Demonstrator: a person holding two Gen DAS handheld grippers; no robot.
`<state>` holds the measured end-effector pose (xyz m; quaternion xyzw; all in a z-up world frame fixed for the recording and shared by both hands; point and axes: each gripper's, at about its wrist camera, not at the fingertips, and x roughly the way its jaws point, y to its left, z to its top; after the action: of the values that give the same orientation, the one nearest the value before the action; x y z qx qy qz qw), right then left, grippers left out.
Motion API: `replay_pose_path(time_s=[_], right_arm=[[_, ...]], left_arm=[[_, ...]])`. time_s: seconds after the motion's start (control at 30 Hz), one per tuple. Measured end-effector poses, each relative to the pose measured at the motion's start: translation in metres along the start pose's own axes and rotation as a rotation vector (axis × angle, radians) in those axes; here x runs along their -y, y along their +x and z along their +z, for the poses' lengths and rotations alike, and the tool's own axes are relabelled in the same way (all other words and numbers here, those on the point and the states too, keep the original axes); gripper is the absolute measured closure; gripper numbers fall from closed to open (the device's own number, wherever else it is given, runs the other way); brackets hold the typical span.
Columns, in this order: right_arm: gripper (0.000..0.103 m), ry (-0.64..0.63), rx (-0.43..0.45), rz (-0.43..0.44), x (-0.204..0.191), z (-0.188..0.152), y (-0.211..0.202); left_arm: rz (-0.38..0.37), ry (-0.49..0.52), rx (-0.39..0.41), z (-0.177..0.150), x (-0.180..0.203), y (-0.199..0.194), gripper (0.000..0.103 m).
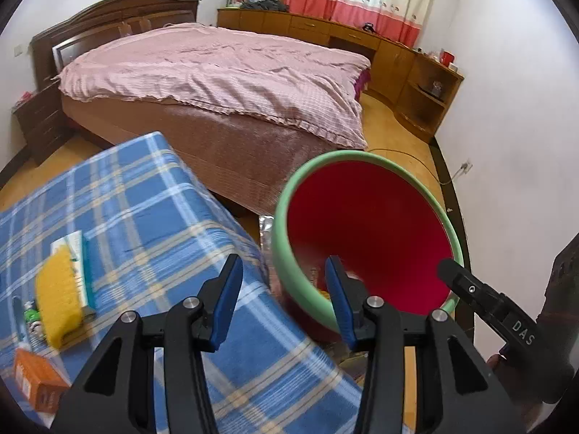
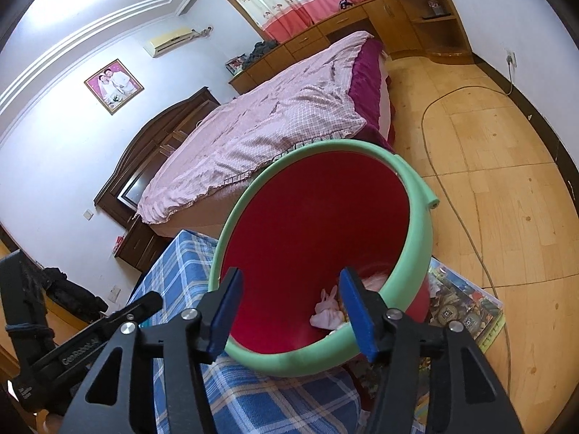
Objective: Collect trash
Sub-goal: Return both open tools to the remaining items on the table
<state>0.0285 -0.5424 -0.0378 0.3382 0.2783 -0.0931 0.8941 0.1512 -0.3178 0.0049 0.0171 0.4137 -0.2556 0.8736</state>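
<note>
Red bin (image 2: 311,217), green-rimmed, holds crumpled pink tissue (image 2: 325,313); both tools gape, empty.

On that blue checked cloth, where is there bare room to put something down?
The blue checked cloth is bare across its middle and far end, between the yellow sponge and the green-rimmed red bin. Its left edge is crowded: sponge, orange box and small items sit close together.
</note>
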Motion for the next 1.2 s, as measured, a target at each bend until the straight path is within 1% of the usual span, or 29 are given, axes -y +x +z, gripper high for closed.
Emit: replay_pose_path(time_s=[0.2,0.3,0.4,0.63,0.77,0.87,0.93,1.1,1.2], right_arm=[[0.042,-0.021,-0.009,0.019,-0.012,-0.006,-0.006],[0.041,-0.039,-0.02,0.019,-0.022,-0.012,-0.007],[0.038,-0.049,-0.029,0.037,-0.031,-0.018,-0.01],[0.032,-0.079,-0.054,0.069,-0.056,-0.039,-0.021],[0.031,-0.087,-0.068,0.071,-0.069,-0.047,-0.024],[0.029,-0.094,-0.08,0.075,-0.081,-0.055,-0.027],[0.024,-0.103,-0.085,0.08,-0.09,-0.061,-0.028],[0.02,-0.136,-0.106,0.087,-0.112,-0.074,-0.028],[0.018,-0.16,-0.119,0.09,-0.126,-0.082,-0.027]], left_arm=[[0.037,-0.032,0.03,-0.004,-0.018,-0.03,0.055],[0.065,-0.03,0.052,-0.006,-0.027,-0.044,0.055],[0.089,-0.027,0.065,-0.011,-0.036,-0.056,0.055],[0.116,-0.05,0.067,-0.028,-0.056,-0.076,0.055],[0.128,-0.069,0.073,-0.037,-0.071,-0.089,0.055],[0.144,-0.09,0.079,-0.043,-0.086,-0.1,0.055],[0.155,-0.115,0.083,-0.048,-0.098,-0.107,0.055],[0.175,-0.157,0.081,-0.059,-0.125,-0.119,0.055],[0.193,-0.173,0.08,-0.065,-0.141,-0.125,0.05]])
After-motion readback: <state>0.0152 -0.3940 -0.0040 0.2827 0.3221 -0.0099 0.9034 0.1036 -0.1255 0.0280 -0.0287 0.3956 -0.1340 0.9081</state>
